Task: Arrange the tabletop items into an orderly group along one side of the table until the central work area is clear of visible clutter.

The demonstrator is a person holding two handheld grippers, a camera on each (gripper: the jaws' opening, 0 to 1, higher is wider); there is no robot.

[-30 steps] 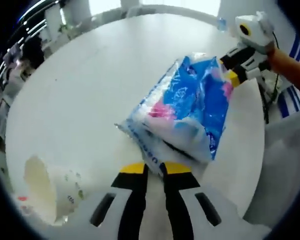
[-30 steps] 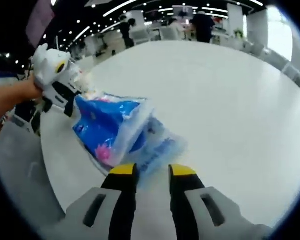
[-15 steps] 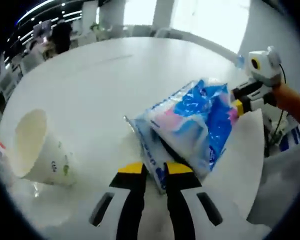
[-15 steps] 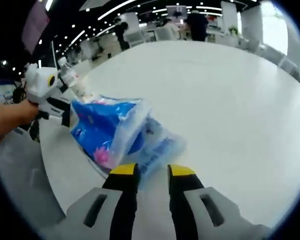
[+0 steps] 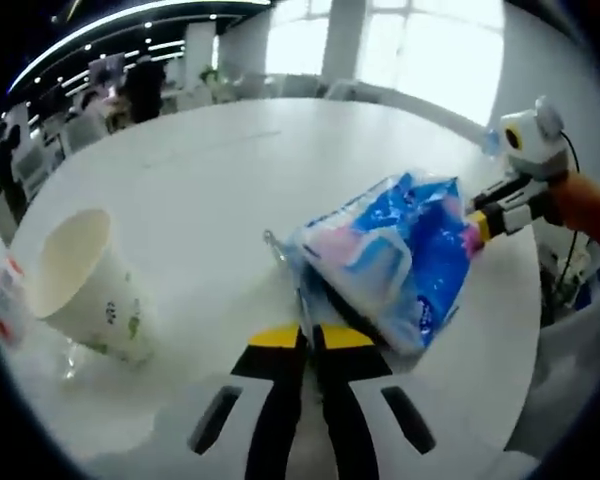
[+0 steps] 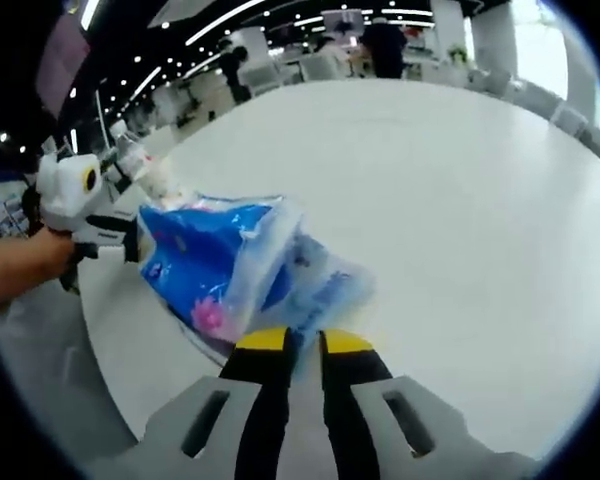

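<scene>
Blue-and-white plastic: a soft pack of tissues [image 5: 390, 255], with pink patches in its print, lies on the white round surface [image 5: 200, 190] near the edge closest to the person.

Left tongs [image 5: 305, 338]: yellow-tipped jaws nearly together, pinching the crinkled clear end seam of the pack. Pack body stretches away from the jaws toward the far right of the left gripper view.

Right tongs [image 6: 302, 342]: jaws likewise drawn close, clamped on the pack's opposite end flap. In the left gripper view the same tongs [image 5: 477, 222] show at the far end of the pack, touching its blue corner, with a hand [image 5: 585, 205] behind them. In the right gripper view the left tongs [image 6: 130, 245] meet the pack [image 6: 230, 265] at its far blue end, held by a hand [image 6: 20, 265].

Pack held from both ends; whether its underside rests on the surface or is slightly lifted cannot be told.

Paper cup [image 5: 80, 285], white with small green marks, stands tilted in the left gripper view near the surface's edge, well apart from the pack; mouth faces up and toward the camera. Something red and white beside it at the margin, too blurred to identify.

A clear bottle [image 6: 132, 157] stands past the left tongs near the surface's edge in the right gripper view.
</scene>
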